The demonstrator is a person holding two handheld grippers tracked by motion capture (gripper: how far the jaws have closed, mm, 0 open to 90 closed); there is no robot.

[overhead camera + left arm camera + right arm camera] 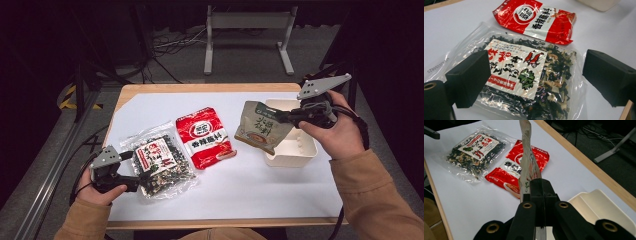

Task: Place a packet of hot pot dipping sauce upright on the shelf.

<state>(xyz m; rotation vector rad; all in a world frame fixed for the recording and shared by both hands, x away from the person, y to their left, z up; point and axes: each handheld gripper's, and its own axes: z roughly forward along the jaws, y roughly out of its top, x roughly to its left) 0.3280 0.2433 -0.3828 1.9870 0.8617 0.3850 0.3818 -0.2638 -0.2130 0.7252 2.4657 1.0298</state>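
My right gripper (pixel 281 116) is shut on the edge of a beige-green seasoning packet (pixel 261 126), holding it in the air over the left part of a cream tray (pixel 299 150). In the right gripper view the packet (pixel 527 165) stands edge-on between the closed jaws of my right gripper (pixel 537 192). My left gripper (pixel 137 176) rests open at the left edge of a clear bag of dried seaweed mix (pixel 159 162). In the left gripper view the open left gripper (pixel 534 80) has its jaws on either side of the bag (pixel 524 80), above it and not pressing. A red sauce packet (pixel 205 137) lies flat mid-table.
A white sheet (pixel 240 185) covers the wooden table (pixel 200 88). The red packet (pixel 536 20) lies just beyond the seaweed bag. Dark floor with cables and a metal stand (pixel 247 40) lies past the far edge.
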